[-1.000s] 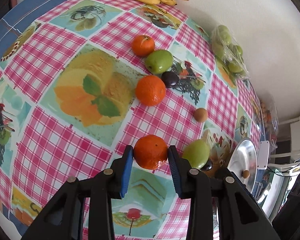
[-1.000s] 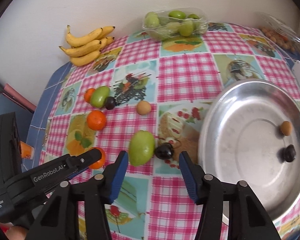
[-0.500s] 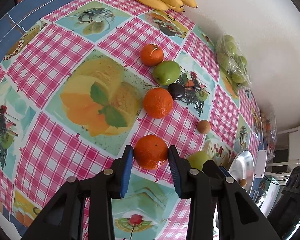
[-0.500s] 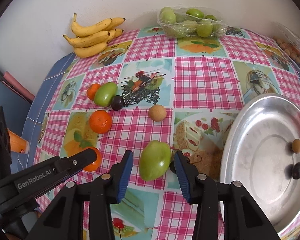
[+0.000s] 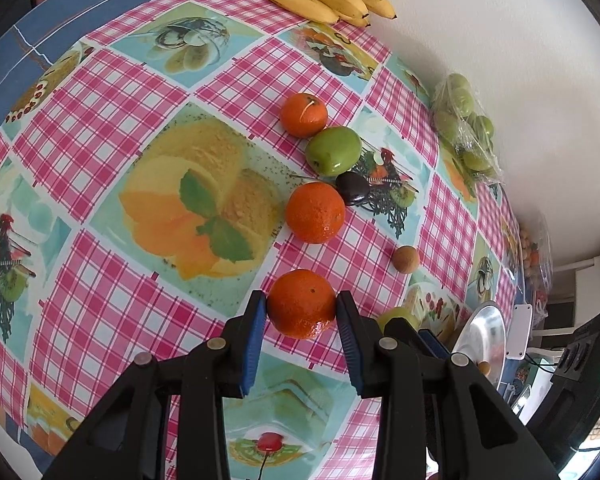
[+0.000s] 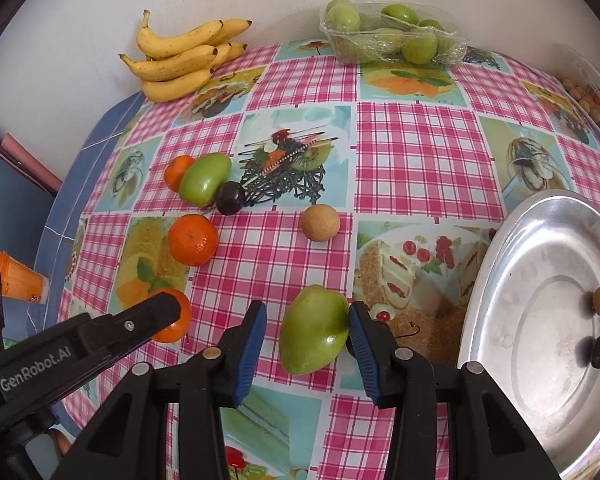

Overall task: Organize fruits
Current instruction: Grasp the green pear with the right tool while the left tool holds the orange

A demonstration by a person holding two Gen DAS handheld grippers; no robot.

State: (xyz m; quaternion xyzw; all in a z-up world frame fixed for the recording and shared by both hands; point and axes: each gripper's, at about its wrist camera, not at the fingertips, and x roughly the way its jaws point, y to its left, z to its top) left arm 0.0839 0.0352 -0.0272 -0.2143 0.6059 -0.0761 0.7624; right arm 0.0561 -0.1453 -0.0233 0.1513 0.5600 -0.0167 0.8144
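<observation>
Since a second ago the right hand-held gripper [image 6: 307, 334] has slid leftward from straddling both the green fruit [image 6: 314, 330] and a dark plum, and its jaws have just been closing around the green fruit alone; the right pad touches it, while a narrow gap shows at the left pad. That plum is now hidden behind the right finger. By contrast, the left hand-held gripper [image 5: 301, 306] has kept its place, clamped on an orange tangerine [image 5: 301, 304] that sits on the counter [image 6: 420, 152].

Counted on the checked cloth: three tangerines, two loose green fruits, one dark plum [image 6: 230, 198] in sight, one brown longan [image 6: 321, 223]. A bunch of bananas [image 6: 184, 58] lies by the wall, four as far as can be counted. A wrapped tray of green fruits [image 6: 392, 34] stands beside it; its count is unclear. One steel dish [image 6: 500, 256] at the right holds one longan and one dark plum.
</observation>
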